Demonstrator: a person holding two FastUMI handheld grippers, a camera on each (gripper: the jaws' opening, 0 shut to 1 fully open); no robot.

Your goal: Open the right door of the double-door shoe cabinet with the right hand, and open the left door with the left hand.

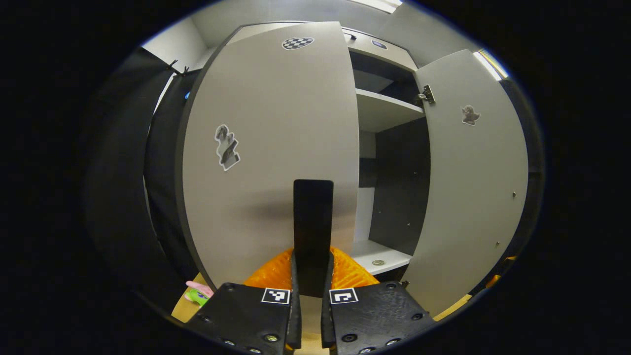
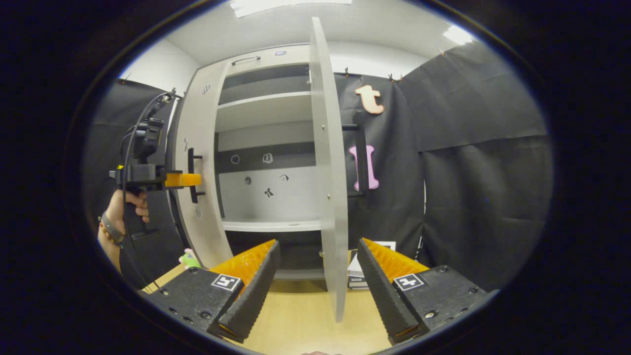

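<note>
The shoe cabinet's pale left door [image 1: 266, 148] stands close in front of me in the left gripper view. Its black bar handle [image 1: 313, 222] runs up between my left gripper's [image 1: 312, 296] fingers, which are shut on it. The right door [image 1: 473, 172] is swung wide, showing shelves [image 1: 387, 111]. In the right gripper view the right door [image 2: 328, 172] is edge-on, its black handle [image 2: 362, 158] on the far side. My right gripper [image 2: 318, 281] is open, one finger on each side of the door's edge, not touching. Far left, a hand holds the left gripper [image 2: 148, 177] at the left door's handle [image 2: 193, 175].
A small green and pink toy [image 1: 197, 293] lies on the wooden surface [image 2: 296, 315] by the left door's foot. A small round object [image 1: 378, 263] rests on the lower shelf. A white and black stack [image 2: 356, 276] sits behind the right door. Black cloth walls flank the cabinet.
</note>
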